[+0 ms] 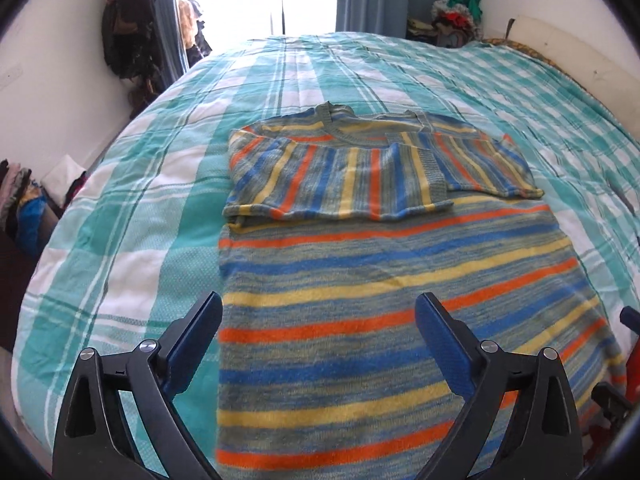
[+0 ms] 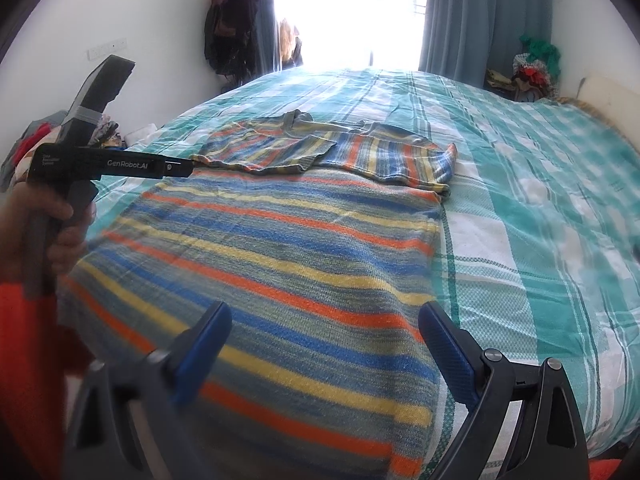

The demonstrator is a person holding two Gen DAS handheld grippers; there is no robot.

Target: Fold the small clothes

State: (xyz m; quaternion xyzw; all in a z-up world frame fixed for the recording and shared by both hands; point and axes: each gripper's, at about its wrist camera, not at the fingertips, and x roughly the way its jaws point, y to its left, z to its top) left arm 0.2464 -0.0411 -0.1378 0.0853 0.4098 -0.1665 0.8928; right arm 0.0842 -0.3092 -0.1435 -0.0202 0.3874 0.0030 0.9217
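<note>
A striped knit sweater (image 1: 392, 288) in blue, orange, yellow and grey lies flat on the bed, both sleeves folded across its chest at the far end (image 1: 360, 168). It also shows in the right wrist view (image 2: 288, 264). My left gripper (image 1: 318, 316) is open and empty, just above the sweater's near left part. My right gripper (image 2: 324, 326) is open and empty over the sweater's near right part. The left gripper's body (image 2: 108, 168), held by a hand, shows at the left of the right wrist view.
The bed carries a teal and white checked cover (image 1: 140, 220) that also shows in the right wrist view (image 2: 540, 240). Clothes hang on the far wall (image 1: 128, 32). More clothes are piled at the far right corner (image 1: 456, 12) and beside the bed's left side (image 1: 24, 200).
</note>
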